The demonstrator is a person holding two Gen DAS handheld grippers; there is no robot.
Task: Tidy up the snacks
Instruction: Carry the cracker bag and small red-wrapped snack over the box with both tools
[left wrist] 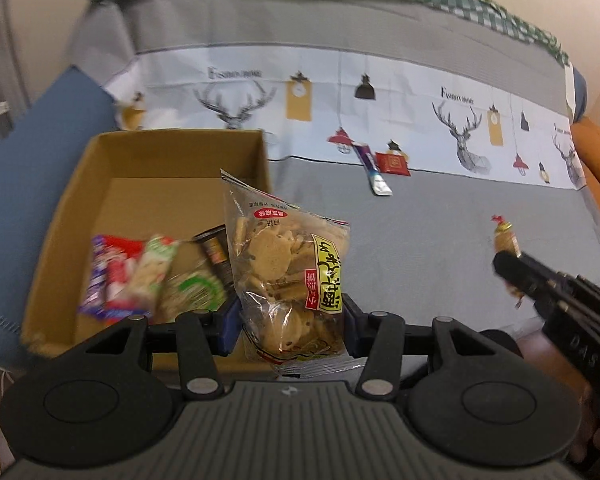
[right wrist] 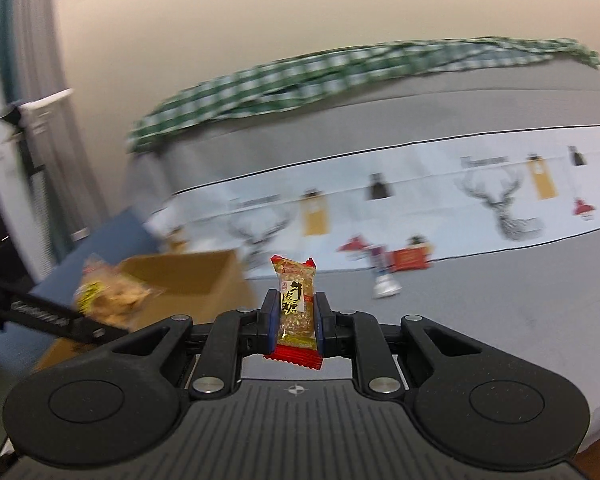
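I am holding a cookie bag [left wrist: 290, 276] in my left gripper [left wrist: 290, 320], the jaws pinching its lower half from both sides so that it is standing upright and I can carry it without crushing the biscuits. It is hanging just above the near right corner of the box [left wrist: 172, 152], which is lying ahead and to the left of these jaws; I judge I am bringing it over the rim to drop it in. Several wrapped snacks [left wrist: 140, 276] are already lying inside against the near wall, blurred by motion.

My right gripper [right wrist: 296, 316] is gripping a candy [right wrist: 296, 304], jaws pressed against its two long sides, its red crimped ends sticking out above and below. It is riding well to the right of the box, probably waiting its turn.

Farther ahead of both jaws, on the grey sofa cover [left wrist: 440, 220], a purple stick pack [left wrist: 370, 170] and a red packet [left wrist: 394, 163] are lying side by side, apparently touching and not yet collected. A green checked cloth [right wrist: 340, 80] is draped along the top.
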